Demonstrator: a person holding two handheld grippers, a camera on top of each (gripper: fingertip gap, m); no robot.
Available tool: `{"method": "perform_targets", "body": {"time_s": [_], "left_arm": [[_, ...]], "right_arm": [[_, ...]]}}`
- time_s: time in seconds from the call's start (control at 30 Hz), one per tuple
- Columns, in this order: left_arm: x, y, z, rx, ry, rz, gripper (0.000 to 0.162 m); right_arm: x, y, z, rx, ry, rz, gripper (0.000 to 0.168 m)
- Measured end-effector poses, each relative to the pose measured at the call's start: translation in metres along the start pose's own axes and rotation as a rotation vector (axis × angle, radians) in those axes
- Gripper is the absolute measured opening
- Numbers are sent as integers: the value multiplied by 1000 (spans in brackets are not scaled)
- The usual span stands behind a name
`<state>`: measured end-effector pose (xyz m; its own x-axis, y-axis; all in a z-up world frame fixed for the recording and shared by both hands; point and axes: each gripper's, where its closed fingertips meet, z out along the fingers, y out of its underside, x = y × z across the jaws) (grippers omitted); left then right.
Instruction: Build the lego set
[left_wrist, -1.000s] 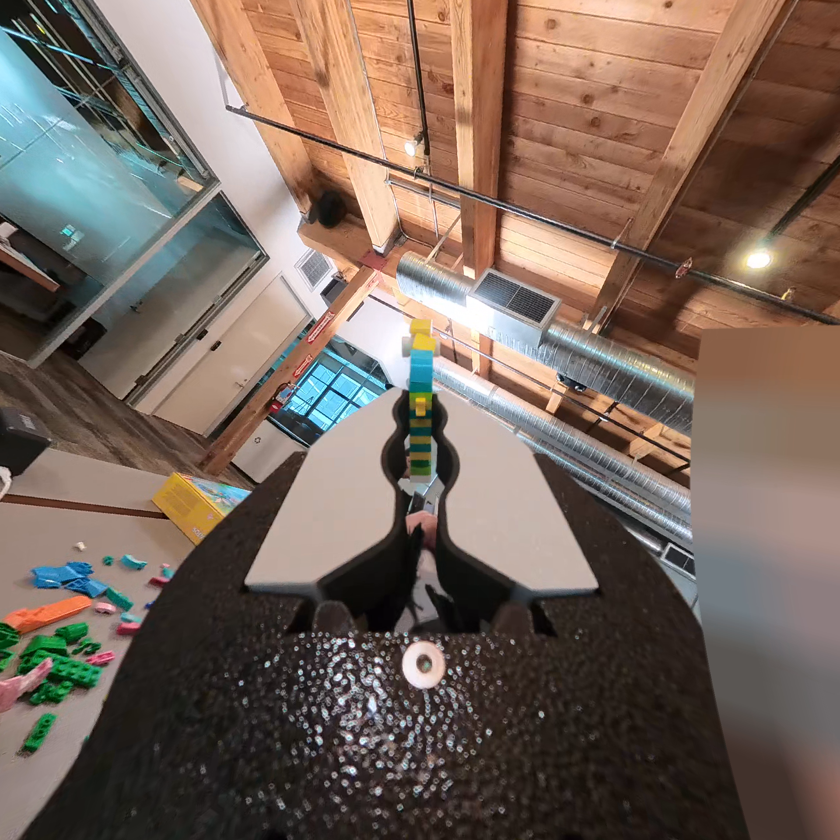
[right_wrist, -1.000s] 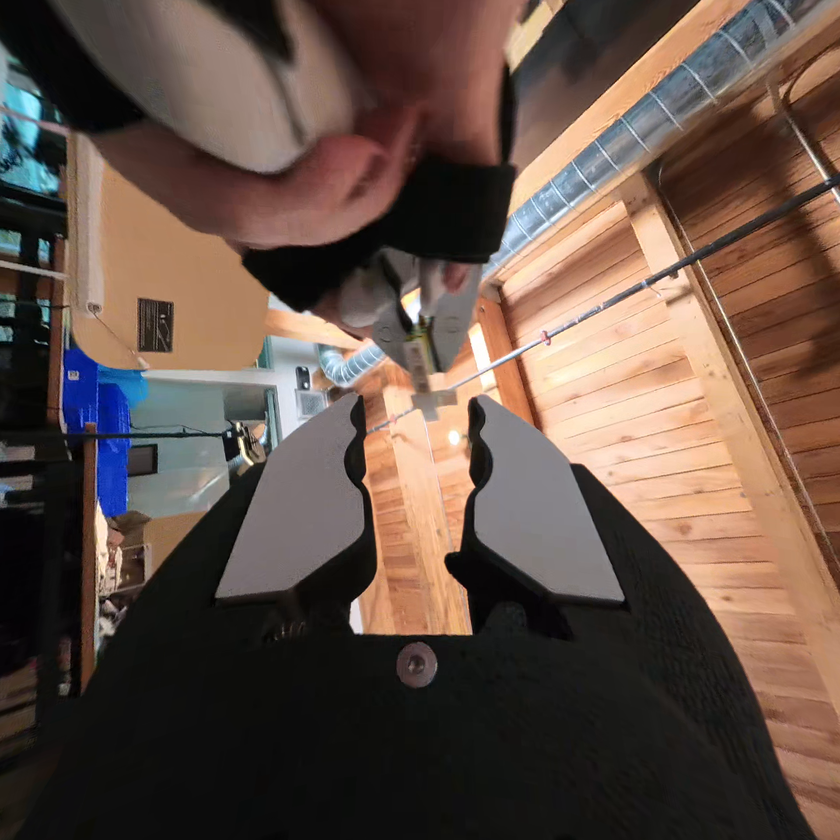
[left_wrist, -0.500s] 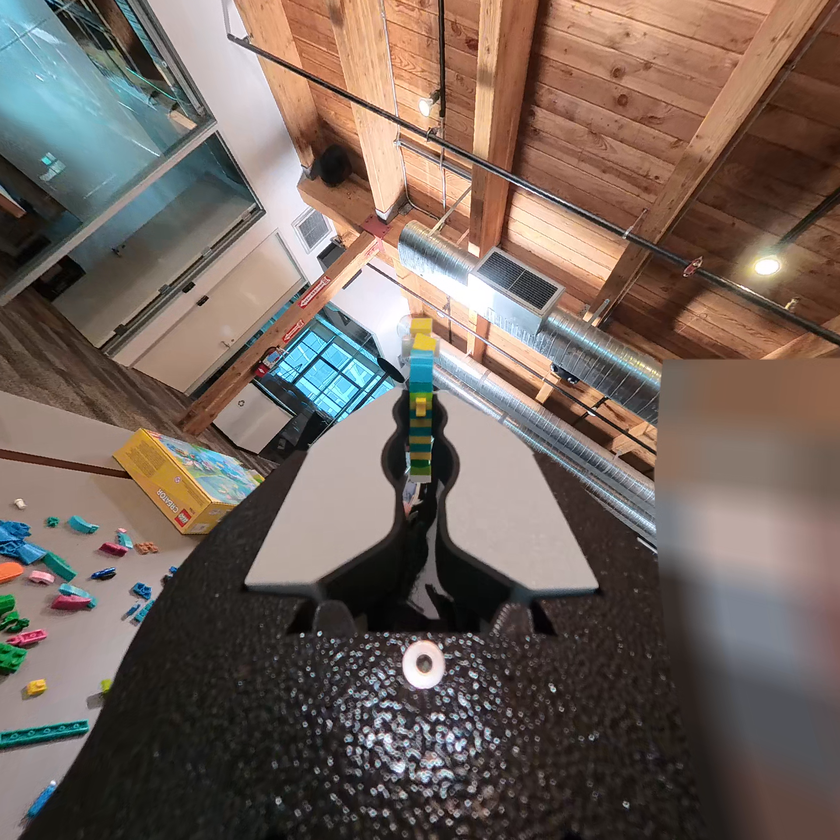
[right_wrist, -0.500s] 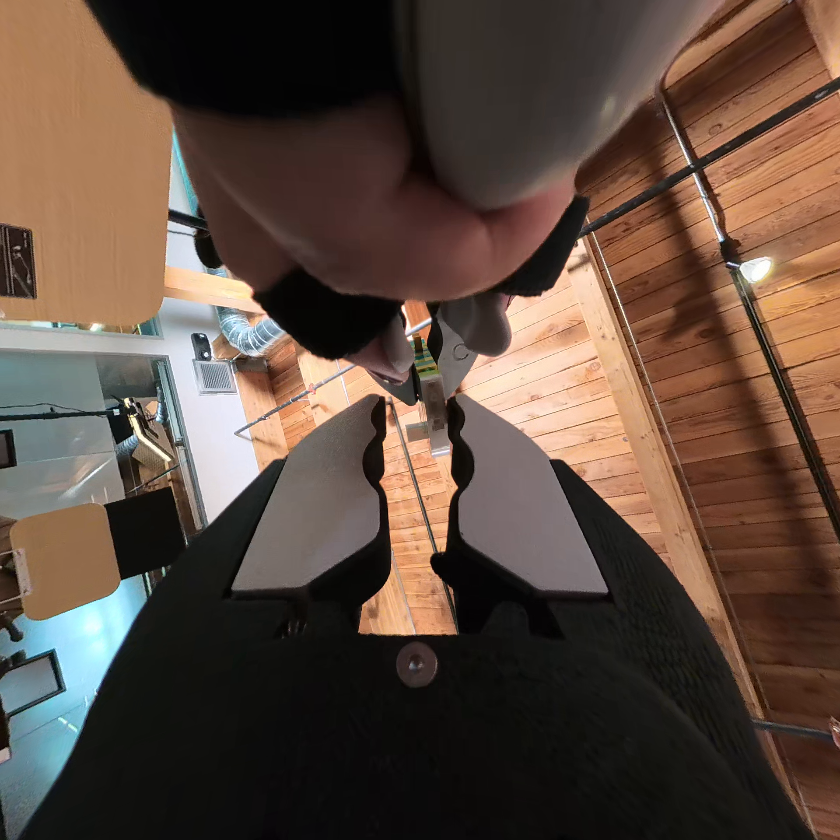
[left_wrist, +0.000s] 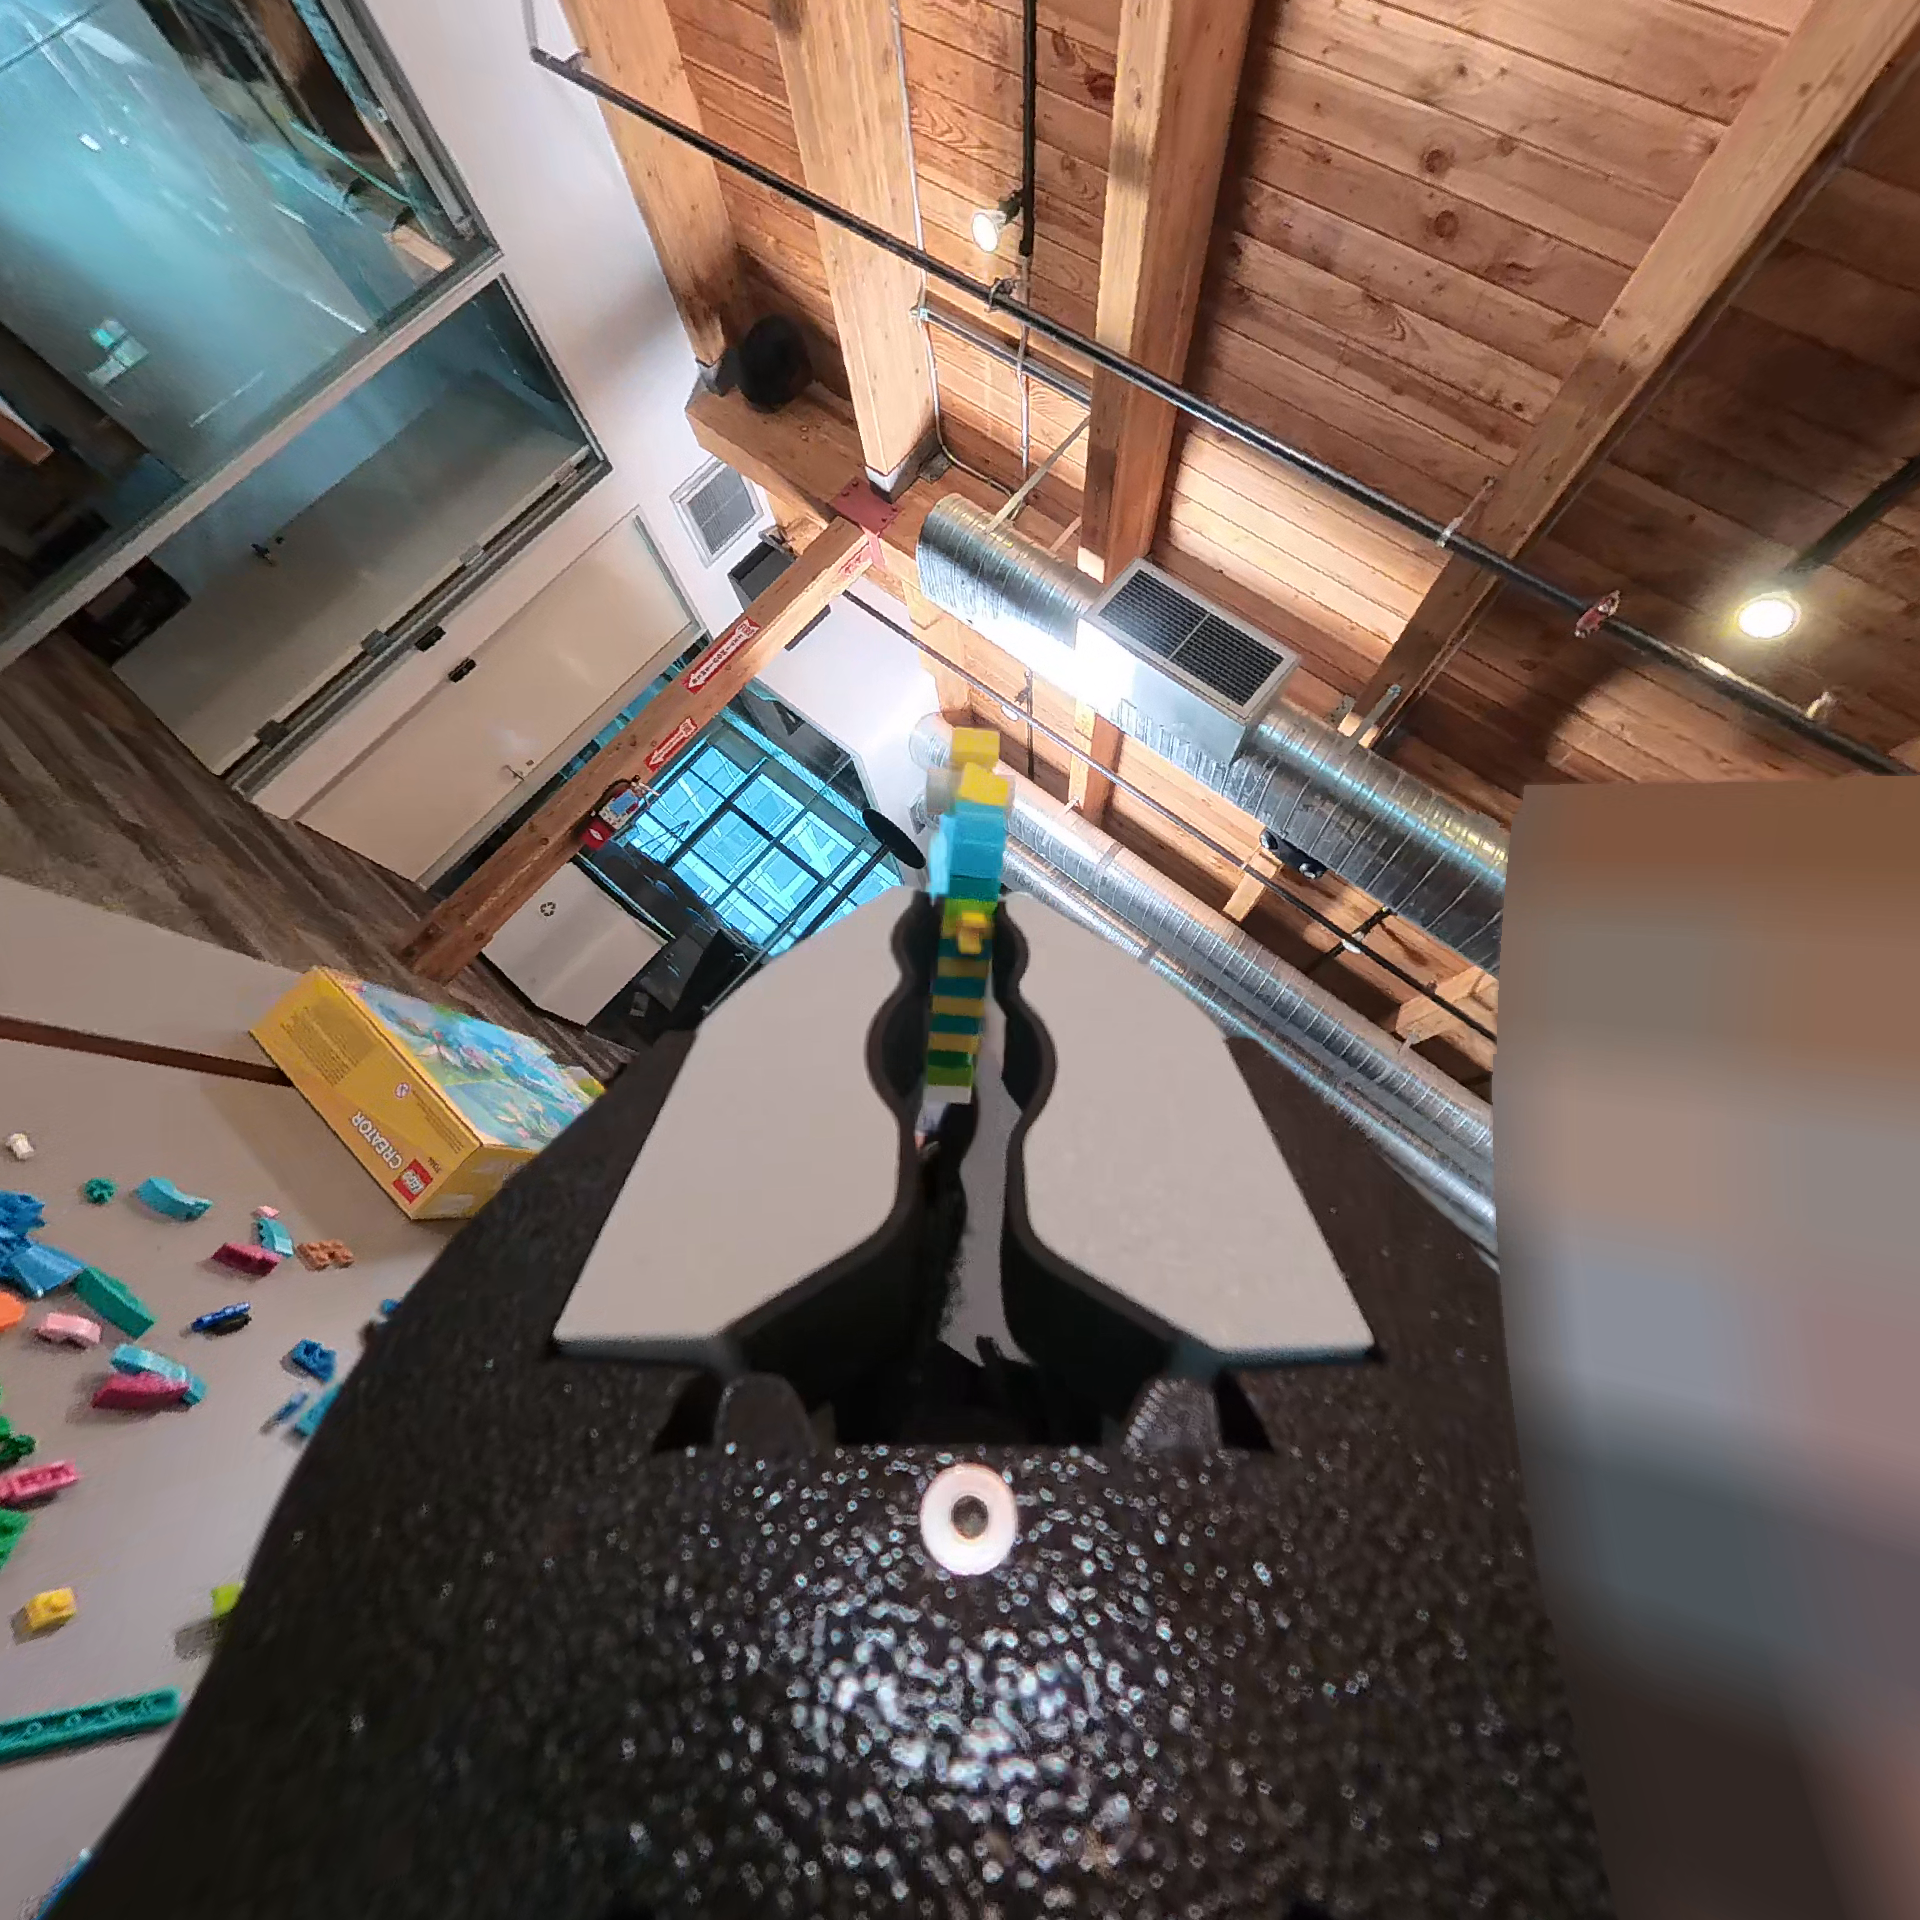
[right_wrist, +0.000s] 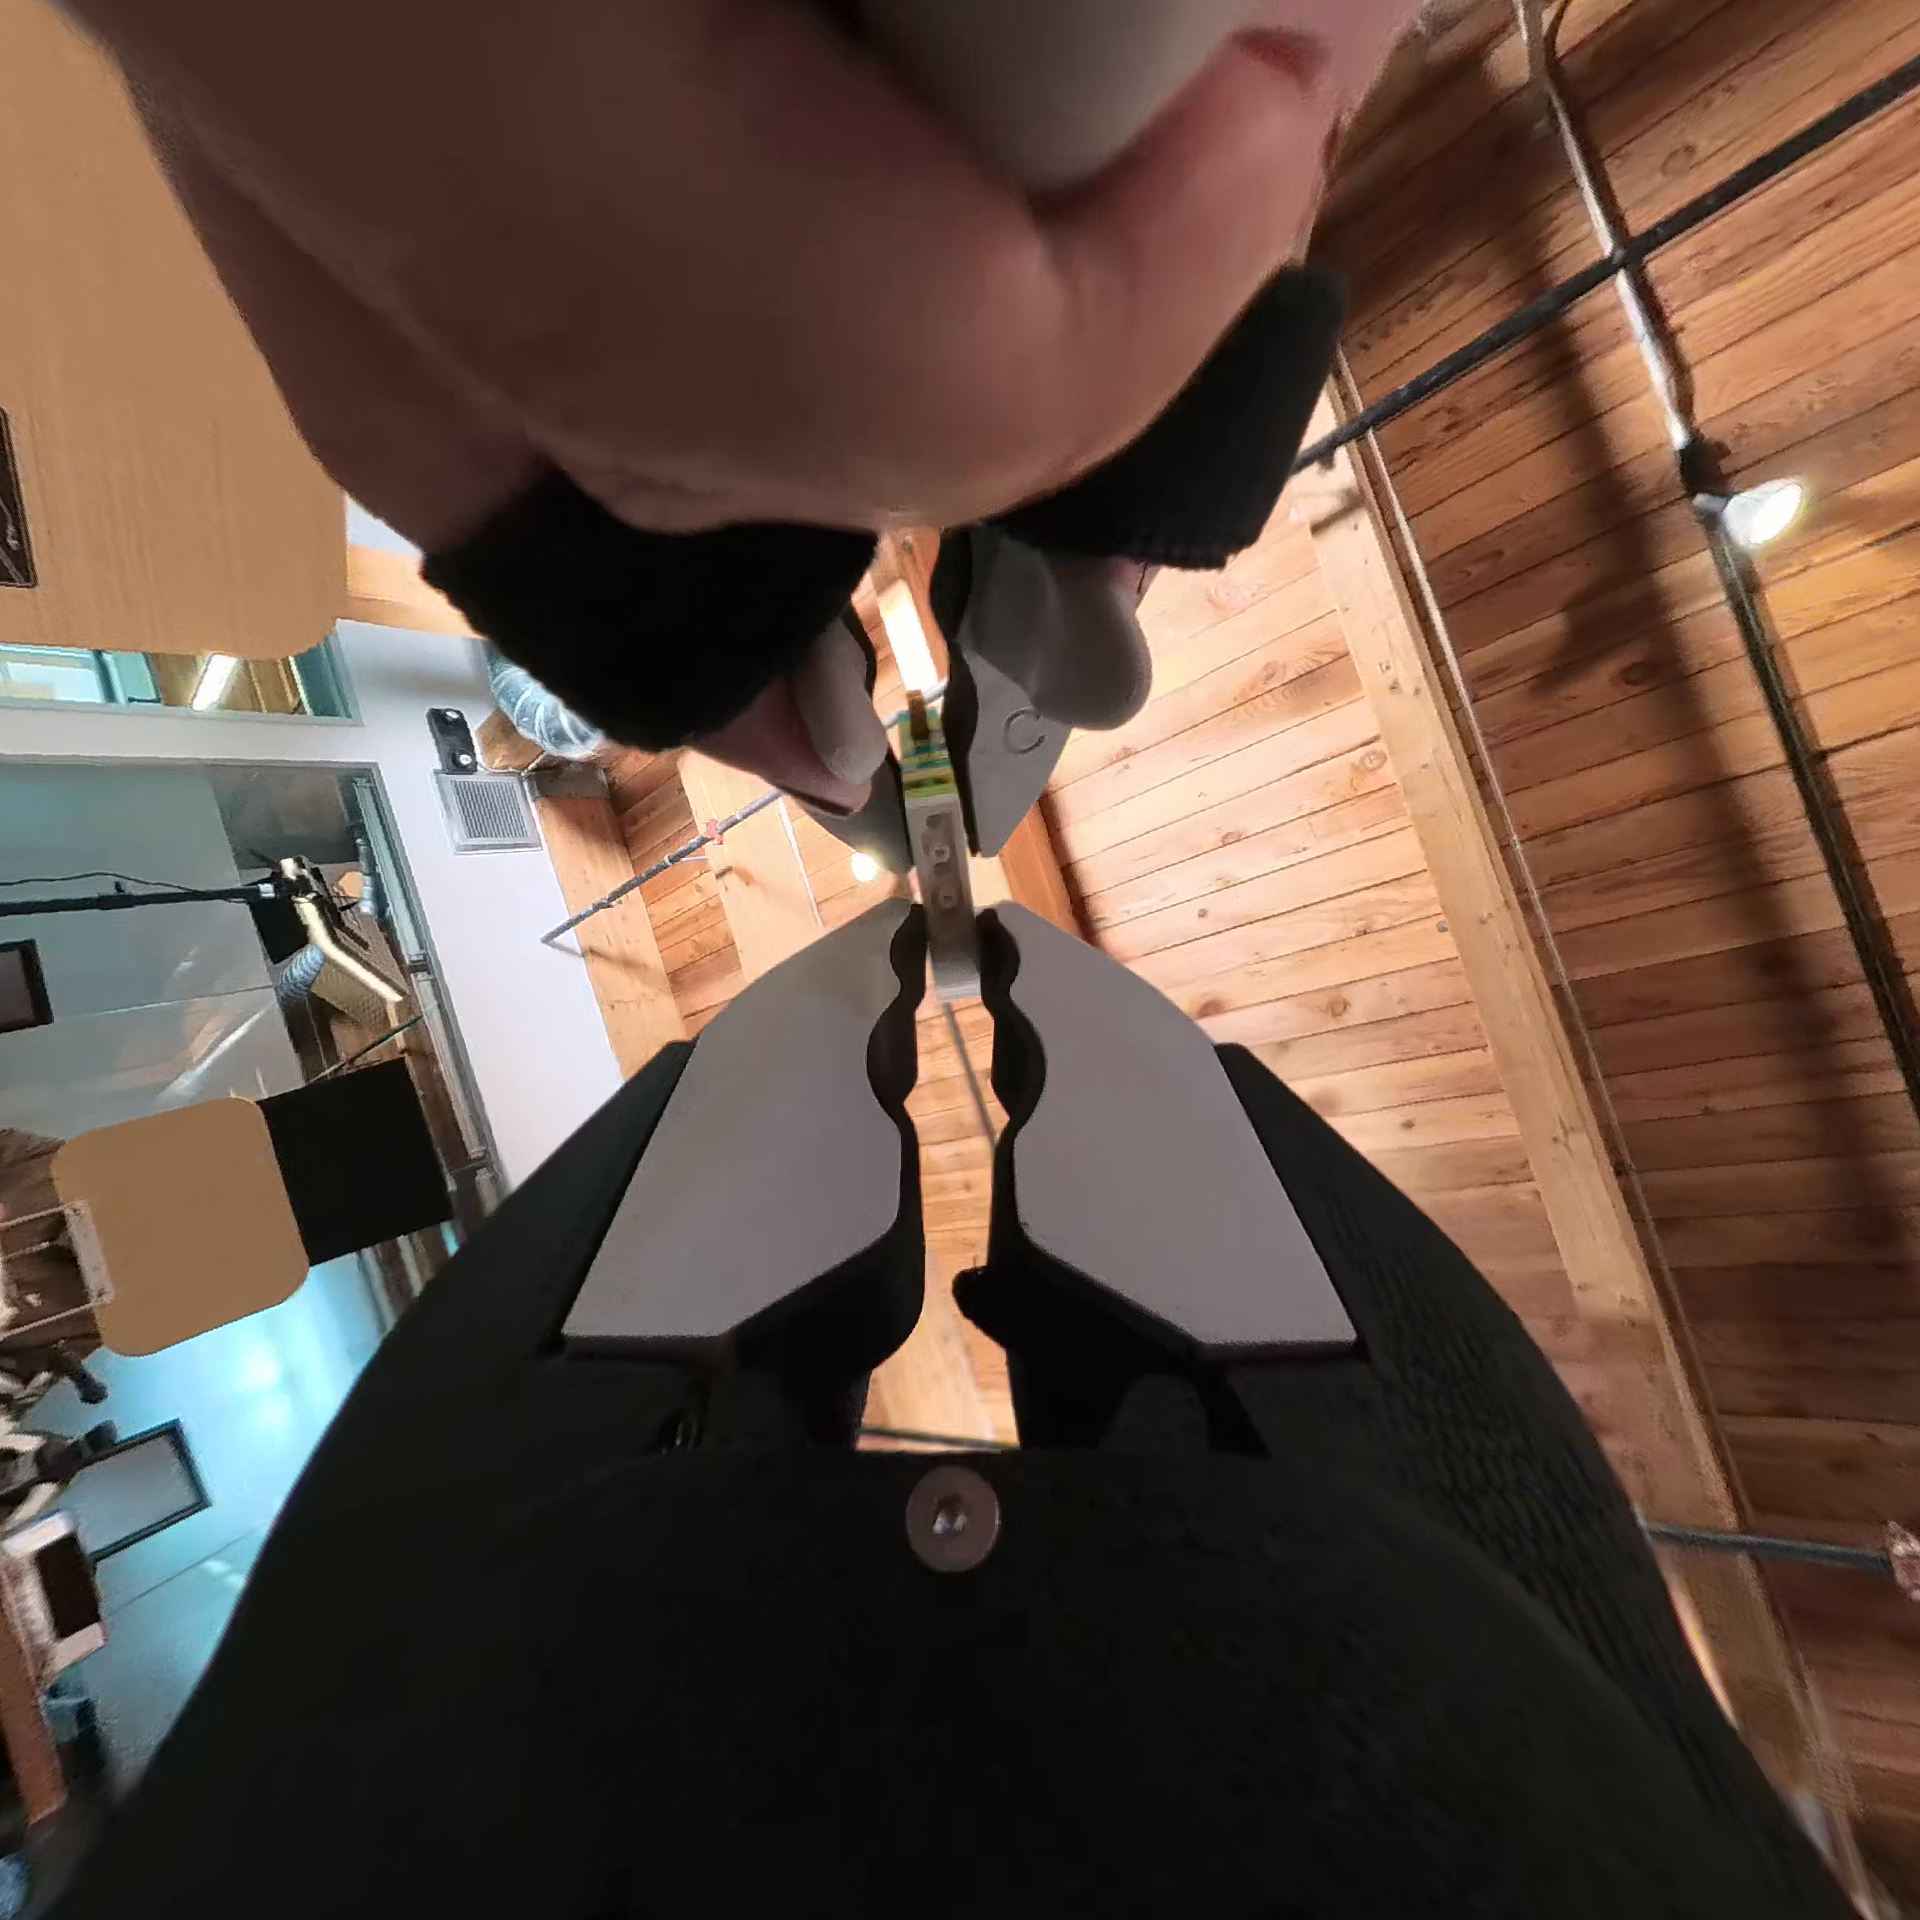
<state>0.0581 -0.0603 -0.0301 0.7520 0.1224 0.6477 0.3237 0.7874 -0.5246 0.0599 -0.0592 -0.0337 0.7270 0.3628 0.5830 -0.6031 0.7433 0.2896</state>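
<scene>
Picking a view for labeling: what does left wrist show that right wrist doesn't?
Left wrist only: the table with loose bricks, the yellow box, and the stack's blue and yellow top.

Right wrist only: the grey piece at the stack's base, pinched by the right claw, and the person's hand.

Both: the striped lego stack clamped in the left claw.

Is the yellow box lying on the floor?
No, the yellow box rests on the grey table near scattered bricks.

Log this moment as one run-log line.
left tool: shut on striped lego stack, raised toward ceiling | right tool: shut on grey piece at stack's end | loose bricks on table
</scene>
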Motion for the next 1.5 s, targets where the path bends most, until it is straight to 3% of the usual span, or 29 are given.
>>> {"method": "perform_targets", "body": {"time_s": [0.1, 0.2, 0.33, 0.47, 0.53, 0.6, 0.73, 0.83, 1.17, 1.43, 1.5], "left_arm": [[12, 2, 5, -11, 26, 112, 20], [25, 3, 8, -17, 28, 265, 35], [36, -8, 8, 46, -3, 468, 42], [40, -18, 20, 70, 6, 603, 51], [48, -14, 33, 43, 79, 606, 58], [52, -7, 48, 1, 131, 609, 65], [59, 12, 65, -42, 245, 569, 68], [61, 10, 64, -7, 306, 542, 59], [51, 0, 56, -65, 359, 515, 41], [44, 0, 50, -159, 408, 472, 8], [41, -1, 50, -180, 399, 474, 8]], "right_arm": [[5, 13, 2, -57, 3, 122, 7], [12, 29, 4, -105, -18, 380, 7], [25, 48, 9, -115, -71, 1071, 7], [50, 59, 14, 51, -129, 1931, 7], [62, 64, 13, 177, -154, 2241, 7], [68, 66, 13, 257, -172, 2425, 7], [72, 59, 13, 344, -246, 2587, 7], [71, 51, 14, 397, -320, 2665, 7], [56, 39, 14, 398, -404, 2646, 6], [39, 34, 15, 328, -454, 2613, 7], [36, 34, 15, 304, -466, 2582, 6]]}}
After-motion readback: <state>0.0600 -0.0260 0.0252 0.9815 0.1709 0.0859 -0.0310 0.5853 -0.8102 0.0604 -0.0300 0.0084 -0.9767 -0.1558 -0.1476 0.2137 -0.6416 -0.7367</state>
